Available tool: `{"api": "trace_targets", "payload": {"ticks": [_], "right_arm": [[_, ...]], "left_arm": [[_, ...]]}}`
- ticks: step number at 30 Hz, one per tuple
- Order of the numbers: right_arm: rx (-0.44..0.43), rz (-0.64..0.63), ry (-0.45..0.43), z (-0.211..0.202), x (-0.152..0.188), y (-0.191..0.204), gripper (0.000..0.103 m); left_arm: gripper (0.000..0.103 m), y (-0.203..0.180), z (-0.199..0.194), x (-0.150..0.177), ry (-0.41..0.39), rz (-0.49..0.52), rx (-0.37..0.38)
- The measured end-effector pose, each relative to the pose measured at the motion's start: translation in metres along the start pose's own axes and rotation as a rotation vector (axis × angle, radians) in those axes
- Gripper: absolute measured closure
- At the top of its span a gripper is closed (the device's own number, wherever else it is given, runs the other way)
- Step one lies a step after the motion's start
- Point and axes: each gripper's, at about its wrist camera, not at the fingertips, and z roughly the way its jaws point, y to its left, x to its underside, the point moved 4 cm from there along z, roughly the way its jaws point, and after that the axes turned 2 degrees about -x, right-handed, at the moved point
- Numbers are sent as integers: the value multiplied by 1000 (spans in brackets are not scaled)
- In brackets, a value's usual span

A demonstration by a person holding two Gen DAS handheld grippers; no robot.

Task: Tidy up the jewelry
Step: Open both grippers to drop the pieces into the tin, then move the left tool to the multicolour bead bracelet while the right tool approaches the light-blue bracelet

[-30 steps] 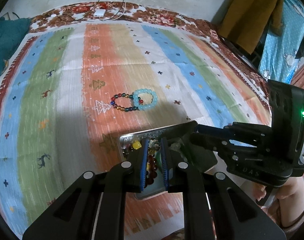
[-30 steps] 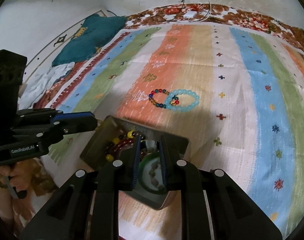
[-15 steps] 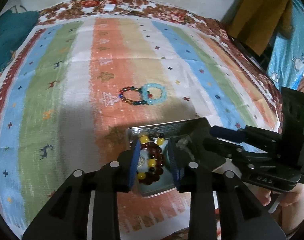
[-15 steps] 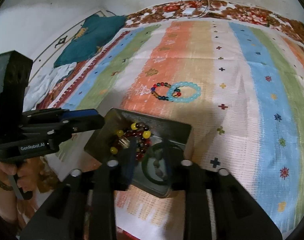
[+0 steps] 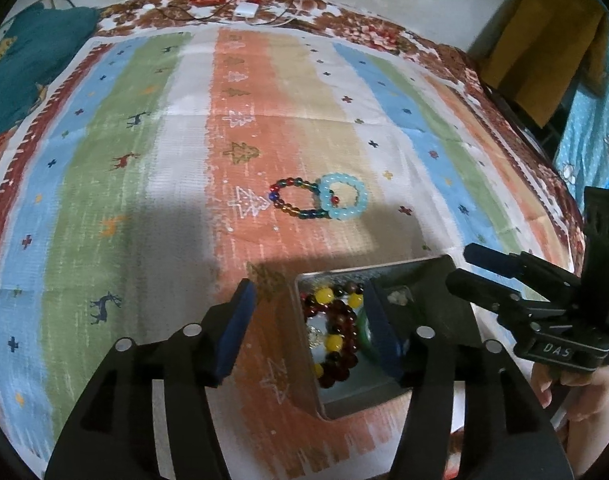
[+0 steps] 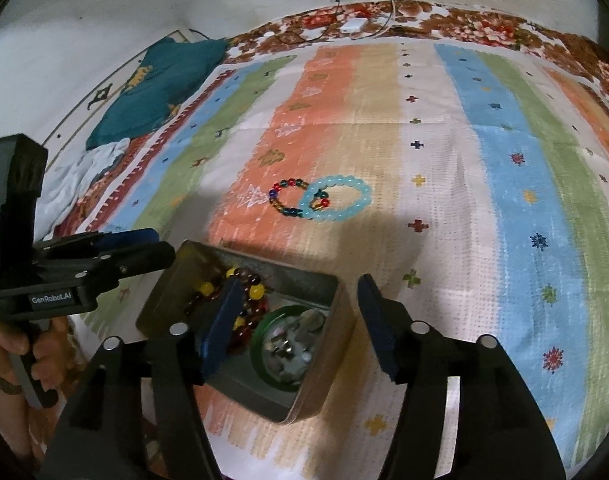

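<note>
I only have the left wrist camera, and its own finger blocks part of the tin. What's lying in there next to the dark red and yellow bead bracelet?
Observer: A green bangle lies flat in the tin beside the bead bracelet, with small loose pieces inside its ring.
Operator: Is the right gripper holding any of it?
Observer: No. The right gripper has its jaws opening with nothing pinched. One jaw stands over the bracelet, the other outside the tin's wall.

Before you, the striped cloth (image 5: 176, 184) carries a metal tin (image 6: 324, 364) near, two overlapping bead bracelets (image 5: 318, 199) centrally, teal fabric (image 5: 28, 64) far left.
</note>
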Motion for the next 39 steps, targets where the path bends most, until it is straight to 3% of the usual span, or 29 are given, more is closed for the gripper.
{"api": "trace_targets", "payload": {"ticks": [3, 8, 18, 24, 28, 34, 39], "right_arm": [[0, 16, -6, 1, -3, -5, 35], [6, 27, -18, 2, -9, -11, 27], [21, 48, -17, 13, -26, -27, 23], [30, 54, -18, 22, -34, -33, 13], [42, 41, -14, 28, -41, -35, 9], [42, 53, 13, 43, -49, -42, 9], [55, 51, 34, 53, -52, -46, 9]], "left_arm": [[34, 2, 1, -2, -8, -12, 2], [31, 3, 4, -6, -21, -12, 3], [16, 8, 18, -22, -43, -10, -27], [8, 14, 30, -32, -46, 10, -89], [7, 24, 39, -36, -26, 2, -119], [6, 34, 48, -46, -2, -44, -86], [6, 38, 60, -54, 8, -29, -110]]}}
